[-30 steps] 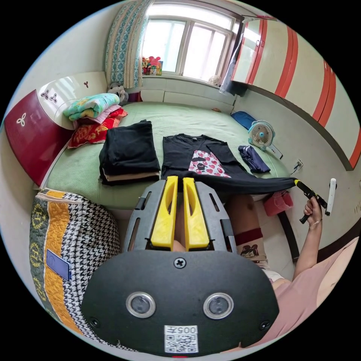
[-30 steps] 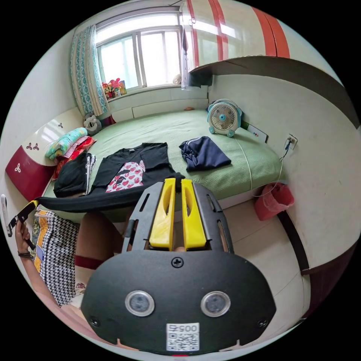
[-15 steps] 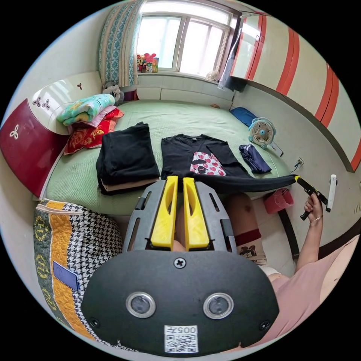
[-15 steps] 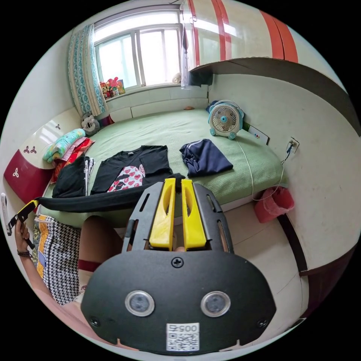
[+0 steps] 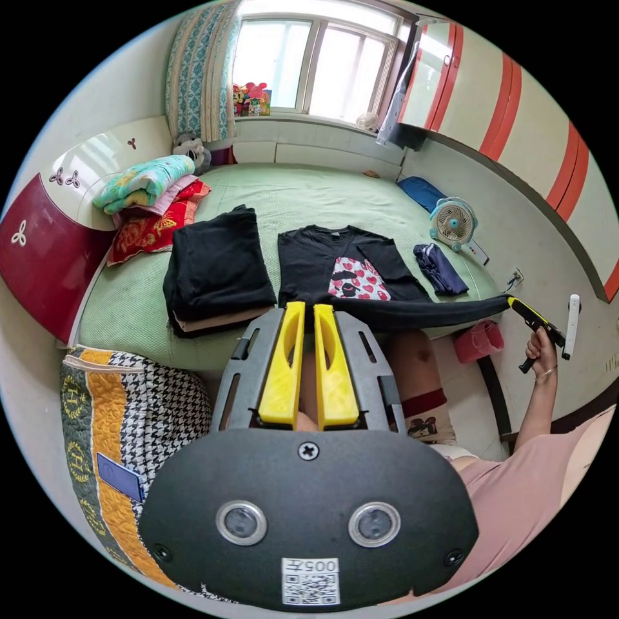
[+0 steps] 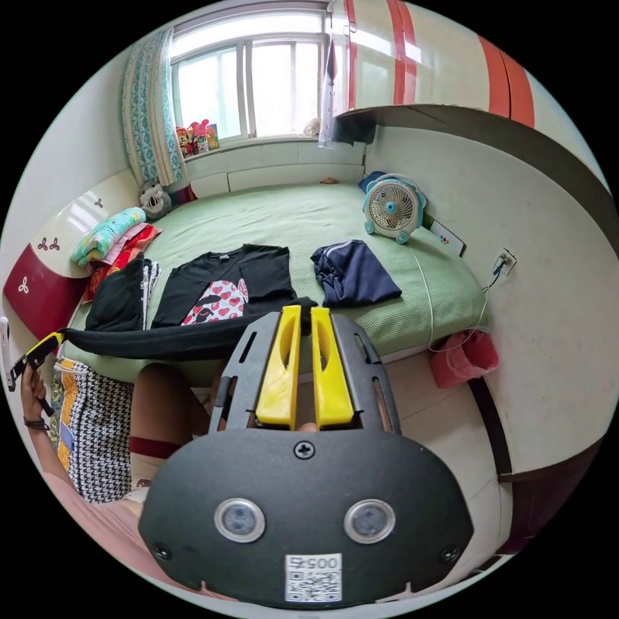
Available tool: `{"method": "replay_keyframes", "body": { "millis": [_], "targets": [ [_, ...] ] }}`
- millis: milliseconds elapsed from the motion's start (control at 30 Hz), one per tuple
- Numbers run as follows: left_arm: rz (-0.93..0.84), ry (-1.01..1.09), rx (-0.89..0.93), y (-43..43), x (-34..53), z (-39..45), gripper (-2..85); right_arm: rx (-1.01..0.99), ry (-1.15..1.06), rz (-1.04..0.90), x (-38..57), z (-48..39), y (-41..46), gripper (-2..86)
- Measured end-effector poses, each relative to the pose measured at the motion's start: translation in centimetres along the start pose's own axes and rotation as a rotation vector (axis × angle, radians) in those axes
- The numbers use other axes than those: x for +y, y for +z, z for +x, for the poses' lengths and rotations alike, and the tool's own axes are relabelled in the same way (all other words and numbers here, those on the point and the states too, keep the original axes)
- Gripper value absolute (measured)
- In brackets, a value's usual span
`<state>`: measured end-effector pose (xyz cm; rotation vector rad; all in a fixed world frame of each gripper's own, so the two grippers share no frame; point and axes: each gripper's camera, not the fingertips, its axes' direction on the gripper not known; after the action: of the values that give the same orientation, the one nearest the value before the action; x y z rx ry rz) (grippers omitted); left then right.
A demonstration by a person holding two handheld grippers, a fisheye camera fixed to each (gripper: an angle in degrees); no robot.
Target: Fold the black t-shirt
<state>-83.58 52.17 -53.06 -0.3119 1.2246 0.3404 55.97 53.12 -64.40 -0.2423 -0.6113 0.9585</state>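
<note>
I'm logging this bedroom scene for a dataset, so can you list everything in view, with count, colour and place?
black t-shirt: 1, black with a heart print, on the bed, bottom edge stretched between both claws
stack of folded clothes: 1, mostly black, on the bed beside the t-shirt
navy garment: 1, dark blue, on the bed near the fan
folded bedding: 1 pile, teal and red, by the headboard
fan: 1, white and teal, against the wall
bed: 1, green cover
bin: 1, pink-red, on the floor by the wall
patterned bag: 1, houndstooth and orange, on the floor
window: 1, bright, above the bed
left claw: yellow, shut on the hem
right claw: yellow, shut on the hem
hand: 1, holding the right claw's handle
</note>
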Motion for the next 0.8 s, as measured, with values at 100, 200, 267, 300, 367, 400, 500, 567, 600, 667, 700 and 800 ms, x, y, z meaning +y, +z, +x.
{"method": "replay_keyframes", "body": {
  "millis": [100, 200, 267, 300, 367, 400, 500, 567, 600, 667, 700, 800],
  "targets": [
    [0.001, -0.003, -0.005, 1.0, -1.7, -0.2, 4.0, 0.006, -0.005, 0.005, -1.1, -0.6, 0.8, -0.9],
    [-0.003, 0.002, -0.007, 2.1, -3.6, -0.3, 4.0, 0.006, -0.005, 0.009, -2.3, -1.0, 1.7, -0.9],
    [-0.003, 0.001, -0.004, 2.7, -4.7, -0.5, 4.0, -0.001, 0.003, 0.011, -3.0, -1.2, 2.3, -1.0],
    [-0.004, 0.000, -0.003, 3.3, -5.5, -0.6, 4.1, -0.005, 0.005, 0.012, -3.6, -1.3, 2.7, -1.0],
    [-0.007, 0.000, -0.007, 4.1, -6.7, -0.7, 4.1, -0.006, 0.008, 0.013, -4.4, -1.5, 3.3, -1.0],
    [-0.009, 0.000, -0.009, 4.6, -7.5, -0.8, 4.1, -0.007, 0.009, 0.013, -4.9, -1.7, 3.8, -1.0],
    [-0.010, 0.002, -0.013, 6.1, -9.6, -1.0, 4.1, -0.003, 0.007, 0.014, -6.4, -2.3, 5.0, -0.9],
    [-0.011, 0.005, -0.015, 7.1, -10.9, -1.1, 4.1, -0.002, 0.007, 0.015, -7.3, -2.7, 5.8, -0.9],
    [-0.012, 0.008, -0.016, 7.7, -11.8, -1.2, 4.1, -0.001, 0.006, 0.015, -7.9, -2.9, 6.4, -0.9],
    [-0.014, 0.011, -0.018, 8.8, -13.2, -1.3, 4.1, 0.004, 0.004, 0.012, -8.8, -3.3, 7.3, -0.9],
    [-0.017, 0.014, -0.021, 9.5, -14.2, -1.4, 4.1, 0.007, 0.002, 0.009, -9.4, -3.6, 8.0, -0.9],
    [-0.026, 0.030, -0.035, 11.4, -16.8, -1.5, 4.1, 0.013, -0.015, 0.004, -11.1, -4.4, 9.6, -0.9]
  ]
}}
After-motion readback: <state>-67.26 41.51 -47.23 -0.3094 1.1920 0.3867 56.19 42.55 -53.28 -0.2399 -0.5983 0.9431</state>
